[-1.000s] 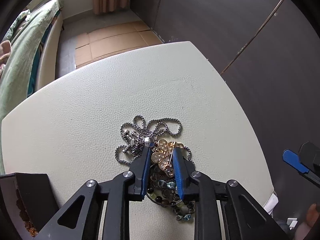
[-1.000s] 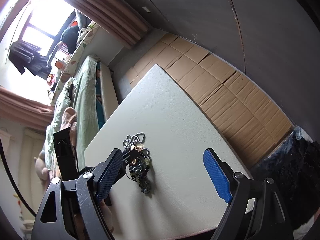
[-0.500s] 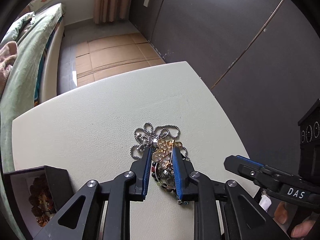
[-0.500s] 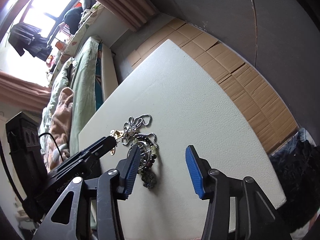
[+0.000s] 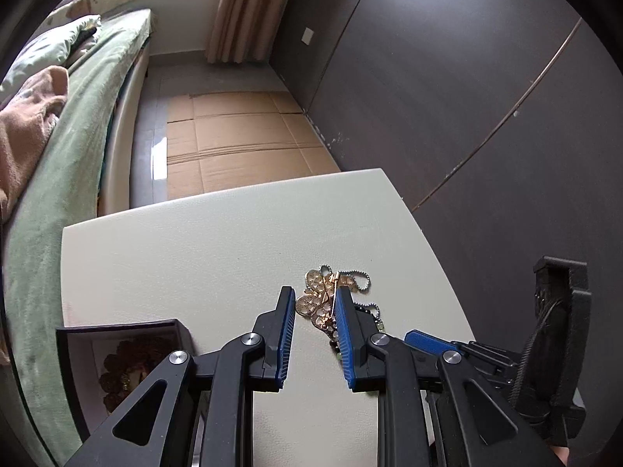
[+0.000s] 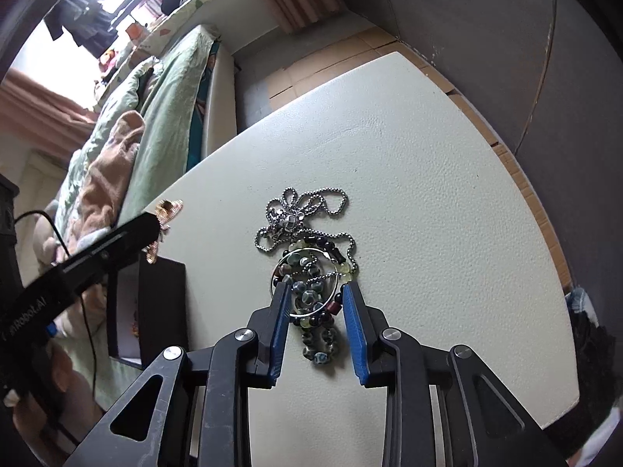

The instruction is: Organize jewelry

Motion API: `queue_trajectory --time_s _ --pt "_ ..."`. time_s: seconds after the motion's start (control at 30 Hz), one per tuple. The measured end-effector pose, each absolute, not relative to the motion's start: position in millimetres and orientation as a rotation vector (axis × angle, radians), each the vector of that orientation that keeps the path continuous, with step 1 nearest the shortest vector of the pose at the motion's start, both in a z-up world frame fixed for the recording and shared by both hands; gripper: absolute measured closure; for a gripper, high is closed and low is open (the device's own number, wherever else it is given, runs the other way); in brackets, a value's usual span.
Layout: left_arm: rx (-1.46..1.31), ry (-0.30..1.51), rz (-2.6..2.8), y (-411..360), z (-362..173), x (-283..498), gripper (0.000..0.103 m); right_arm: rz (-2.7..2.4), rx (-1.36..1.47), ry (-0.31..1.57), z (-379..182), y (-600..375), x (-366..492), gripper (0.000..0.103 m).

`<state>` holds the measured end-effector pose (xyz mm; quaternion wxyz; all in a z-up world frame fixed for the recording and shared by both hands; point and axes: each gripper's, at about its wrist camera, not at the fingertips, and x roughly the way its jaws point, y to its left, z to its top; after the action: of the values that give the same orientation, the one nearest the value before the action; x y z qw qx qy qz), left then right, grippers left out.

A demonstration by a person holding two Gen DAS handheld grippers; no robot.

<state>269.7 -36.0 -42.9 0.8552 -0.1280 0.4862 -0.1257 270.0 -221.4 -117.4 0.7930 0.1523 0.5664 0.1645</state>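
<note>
My left gripper (image 5: 313, 299) is shut on a gold filigree piece (image 5: 317, 299) and holds it raised above the white table (image 5: 194, 249). From the right wrist view the gold piece (image 6: 167, 210) hangs from the left gripper over the open black jewelry box (image 6: 155, 303). The box (image 5: 117, 354) holds another gold-brown piece. My right gripper (image 6: 315, 292) is partly open, its fingers on either side of a silver hoop and dark beaded bracelets (image 6: 311, 299). A silver ball chain (image 6: 303, 210) lies just beyond them.
A bed with green bedding (image 5: 66, 124) runs along the table's left side. Cardboard sheets (image 5: 233, 136) cover the floor beyond the table. A dark wall (image 5: 467, 78) stands to the right. The table edge (image 6: 545, 272) is close on the right.
My left gripper lifted the gold piece off the pile and carried it left toward the box. My right gripper moved in over the bracelets and narrowed its opening.
</note>
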Motion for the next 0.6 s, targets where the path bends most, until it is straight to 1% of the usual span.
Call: queue_trajectory --time_s 0.07,0.13,0.27,0.6 --pt "-0.286 1.012 -0.259 -29 -39 269 0.081 0.352 0.296 1.222 -118 -218 271 0.049" --pt "-0.301 1.006 -0.259 -22 -37 268 0.081 0.377 0.307 1.221 -119 -217 272 0.043" --pt "-0.327 0.987 -0.255 -8 -32 265 0.081 0.380 0.291 1.241 -124 -211 273 0.042" --pt "-0.400 0.932 -0.189 40 -17 260 0.081 0.329 0.070 1.225 -124 -181 273 0.042"
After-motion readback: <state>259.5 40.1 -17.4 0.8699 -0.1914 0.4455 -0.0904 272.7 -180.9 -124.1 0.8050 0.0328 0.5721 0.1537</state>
